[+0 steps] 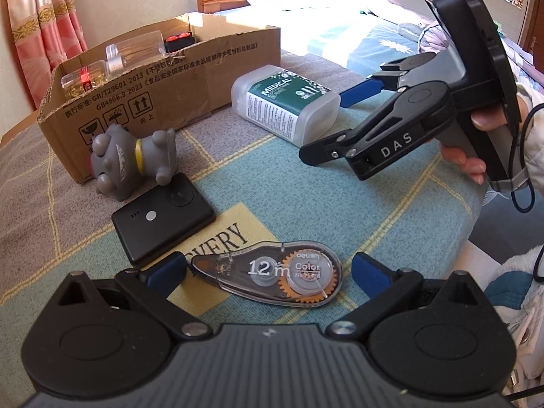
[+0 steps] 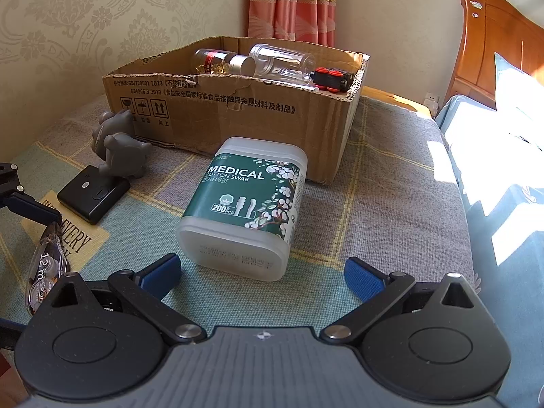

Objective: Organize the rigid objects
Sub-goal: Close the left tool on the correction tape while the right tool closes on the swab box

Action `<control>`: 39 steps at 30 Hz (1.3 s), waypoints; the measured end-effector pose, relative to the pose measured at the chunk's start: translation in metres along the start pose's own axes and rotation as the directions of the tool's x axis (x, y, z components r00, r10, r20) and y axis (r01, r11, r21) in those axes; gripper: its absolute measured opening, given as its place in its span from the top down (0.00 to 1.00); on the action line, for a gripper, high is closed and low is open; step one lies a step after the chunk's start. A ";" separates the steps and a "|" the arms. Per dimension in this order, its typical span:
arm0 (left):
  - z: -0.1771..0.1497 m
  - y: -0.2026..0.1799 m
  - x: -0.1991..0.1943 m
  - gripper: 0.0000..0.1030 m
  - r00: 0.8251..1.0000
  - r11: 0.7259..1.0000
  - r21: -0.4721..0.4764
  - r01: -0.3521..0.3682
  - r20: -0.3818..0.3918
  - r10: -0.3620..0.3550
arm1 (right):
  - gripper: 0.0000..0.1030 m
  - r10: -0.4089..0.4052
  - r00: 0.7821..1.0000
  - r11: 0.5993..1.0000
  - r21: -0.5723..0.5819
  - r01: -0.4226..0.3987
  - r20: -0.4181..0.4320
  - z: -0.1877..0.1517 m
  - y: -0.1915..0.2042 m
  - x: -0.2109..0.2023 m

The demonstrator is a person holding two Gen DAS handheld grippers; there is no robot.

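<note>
While both grippers' fingers stand spread, the correction tape (image 1: 272, 275) lies between the left gripper (image 1: 268, 273) fingers.

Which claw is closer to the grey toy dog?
Left. The left claw is open just before the correction tape, near the toy dog; the right claw sits behind the swab box, farther away.

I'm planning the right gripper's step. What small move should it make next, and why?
Probably ease the open right gripper forward until its fingers straddle the cotton swab box. The box lies on its side just ahead, outside the cardboard box.
</note>
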State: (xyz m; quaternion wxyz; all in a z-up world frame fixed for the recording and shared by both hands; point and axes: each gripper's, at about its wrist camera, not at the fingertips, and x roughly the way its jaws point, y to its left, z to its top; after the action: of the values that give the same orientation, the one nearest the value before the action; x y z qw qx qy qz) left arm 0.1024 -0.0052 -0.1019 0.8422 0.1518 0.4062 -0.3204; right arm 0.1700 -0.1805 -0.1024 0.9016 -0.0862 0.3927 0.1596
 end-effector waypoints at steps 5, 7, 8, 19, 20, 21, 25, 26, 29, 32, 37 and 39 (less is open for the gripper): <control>-0.002 0.000 -0.005 0.11 1.000 1.000 0.000 0.002 0.012 -0.002 | 0.00 -0.002 1.000 1.000 0.002 0.002 -0.001 0.000 0.000 0.000; -0.003 0.001 -0.006 0.13 1.000 1.000 -0.016 -0.010 0.017 0.010 | 0.00 -0.003 1.000 1.000 0.004 0.003 -0.002 -0.001 0.000 -0.001; -0.003 0.001 -0.006 0.13 1.000 1.000 -0.021 -0.015 0.017 0.015 | 0.00 -0.003 1.000 1.000 0.004 0.003 -0.001 -0.001 0.001 -0.001; -0.010 0.011 -0.012 0.13 0.993 0.984 -0.146 -0.106 0.026 0.111 | 0.00 -0.007 1.000 1.000 0.008 0.006 0.014 -0.002 0.001 0.000; -0.012 0.013 -0.012 0.13 0.992 0.980 -0.163 -0.117 0.030 0.123 | 0.00 -0.008 1.000 1.000 0.010 0.008 0.016 -0.002 0.002 0.000; -0.013 0.014 -0.013 0.13 0.991 0.978 -0.171 -0.121 0.036 0.129 | 0.00 -0.009 1.000 1.000 0.010 0.009 0.018 -0.001 0.002 0.001; -0.016 0.013 -0.014 0.12 0.989 0.977 -0.169 -0.128 0.054 0.139 | 0.00 -0.014 1.000 1.000 0.015 0.014 0.018 0.003 0.004 0.005; -0.016 0.014 -0.013 0.11 0.989 0.977 -0.169 -0.128 0.056 0.139 | 0.00 -0.015 1.000 1.000 0.015 0.015 0.017 0.003 0.005 0.006; -0.016 0.014 -0.013 0.10 0.988 0.978 -0.165 -0.127 0.061 0.139 | 0.00 -0.016 1.000 1.000 0.017 0.016 0.016 0.004 0.005 0.006; -0.018 0.014 -0.013 0.10 0.988 0.978 -0.166 -0.126 0.069 0.139 | 0.00 -0.017 1.000 1.000 0.018 0.016 0.017 0.004 0.005 0.006; -0.019 0.013 -0.014 0.11 0.987 0.975 -0.179 -0.130 0.072 0.145 | 0.00 -0.016 1.000 1.000 0.020 0.016 0.007 0.009 0.008 0.009; -0.020 0.013 -0.015 0.12 0.986 0.974 -0.183 -0.132 0.076 0.148 | 0.00 -0.018 1.000 1.000 0.022 0.018 -0.002 0.015 0.009 0.013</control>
State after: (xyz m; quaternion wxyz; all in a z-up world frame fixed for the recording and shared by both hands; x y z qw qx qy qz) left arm 0.0921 0.0208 -0.1028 0.8901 0.0903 0.3834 -0.2293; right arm 0.1852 -0.1645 -0.1026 0.9036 -0.0799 0.3944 0.1468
